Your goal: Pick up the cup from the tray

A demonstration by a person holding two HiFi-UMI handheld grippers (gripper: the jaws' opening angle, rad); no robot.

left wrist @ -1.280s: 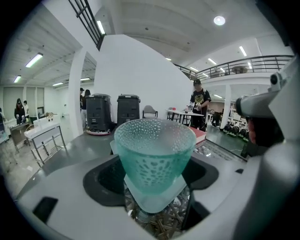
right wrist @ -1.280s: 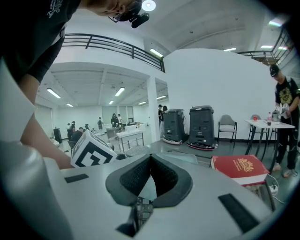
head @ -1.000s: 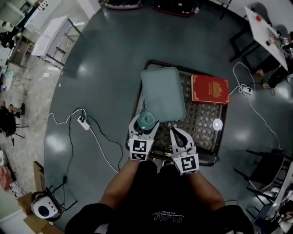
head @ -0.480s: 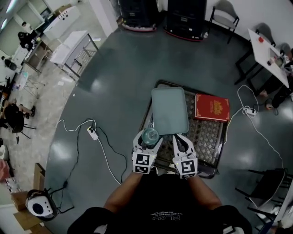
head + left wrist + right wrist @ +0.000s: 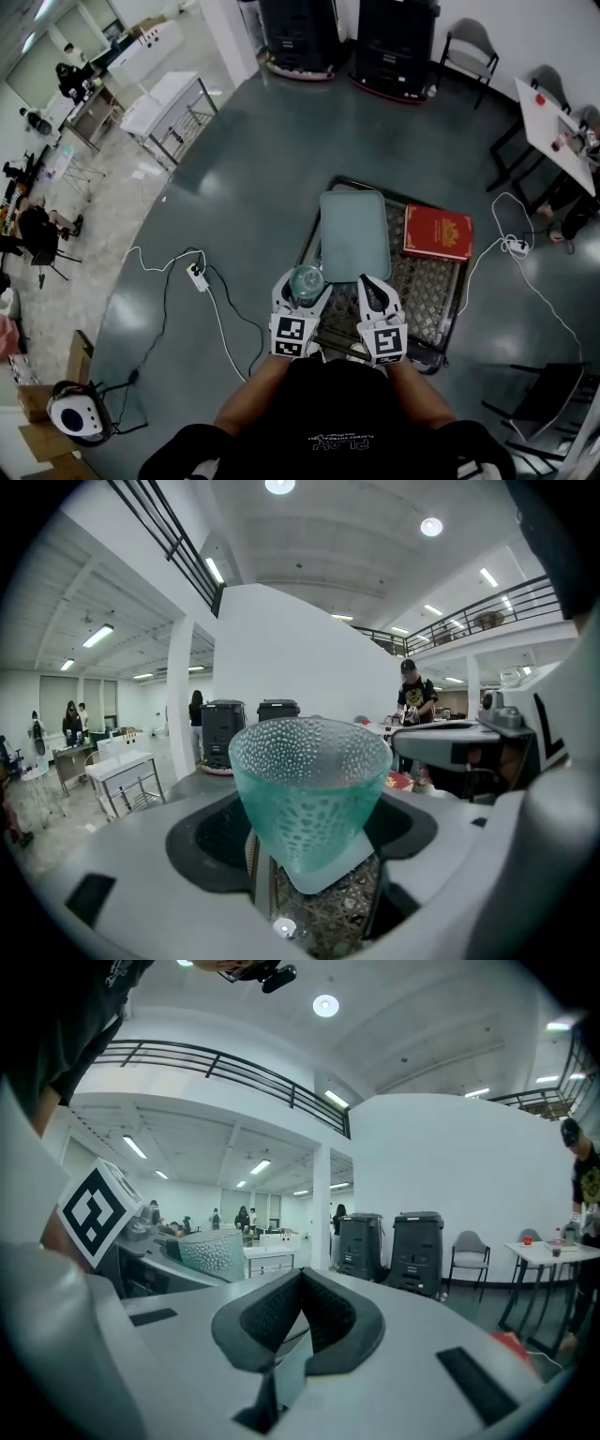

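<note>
The left gripper (image 5: 305,287) has its fingers pinching the dimpled teal cup (image 5: 309,789) by its lower part, with the cup upright and rim up. The grey tray (image 5: 354,234) lies on the mesh counter (image 5: 427,291) just beyond those fingertips. The right gripper (image 5: 298,1316), beside the left one, has its fingers pressed together on nothing.

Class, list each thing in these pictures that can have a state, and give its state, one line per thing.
Cup: upright, looks empty, held off the tray.
Left gripper: shut on the cup.
Right gripper: shut, holding nothing.
Tray: lying flat, nothing on it.
Book: closed, lying flat beside the tray.
</note>
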